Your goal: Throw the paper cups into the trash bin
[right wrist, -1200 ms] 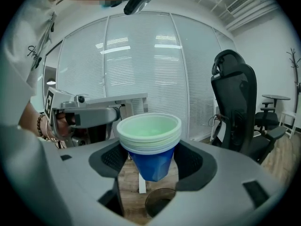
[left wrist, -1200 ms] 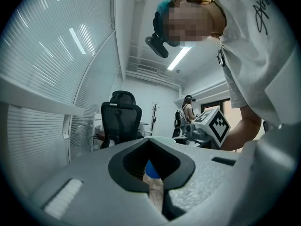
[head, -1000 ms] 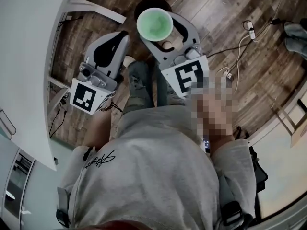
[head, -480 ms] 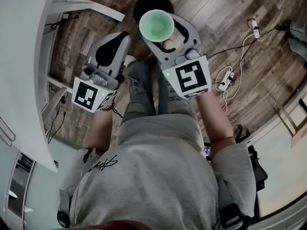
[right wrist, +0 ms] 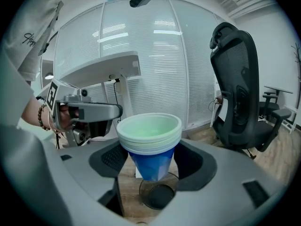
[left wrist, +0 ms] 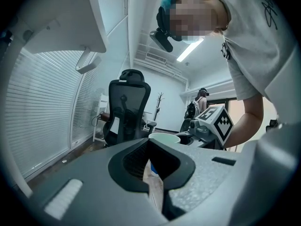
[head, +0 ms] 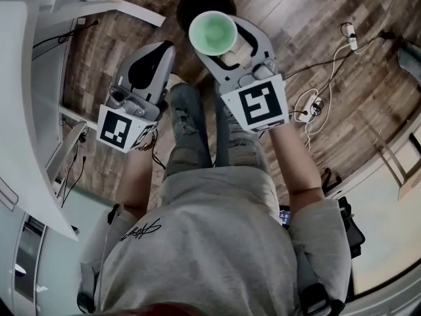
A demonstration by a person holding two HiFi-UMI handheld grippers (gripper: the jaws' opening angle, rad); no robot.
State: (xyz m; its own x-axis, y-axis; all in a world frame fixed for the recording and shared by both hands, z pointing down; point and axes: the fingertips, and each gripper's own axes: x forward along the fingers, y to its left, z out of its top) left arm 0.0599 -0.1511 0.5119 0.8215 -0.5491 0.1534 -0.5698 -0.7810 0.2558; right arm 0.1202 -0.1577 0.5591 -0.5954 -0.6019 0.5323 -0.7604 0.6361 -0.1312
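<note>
Grey left tongs [left wrist: 148, 142] are hanging closed with nothing between them, parked beside the person's left leg and playing no part in the task. Right tongs [right wrist: 153, 161] are clamping the paper cups [right wrist: 149, 131], a nested stack, blue outside and green inside, mouth up, gripped on the tapered lower wall. The cups are hanging in the air, touching nothing but the tongs.

Below them the trash bin [head: 200, 0] is standing on the wood floor [head: 309, 18]. The right gripper view is showing its dark mouth almost directly under the cup base. The head view is showing the stack overlapping the bin's near edge.

Judgement: the carry is looking finished and the drop step is in hand. The next move is calling for a small check that the stack is centred over the mouth, then opening the right tongs so the cups fall straight in. An off-centre release is risking a clip on the rim.
</note>
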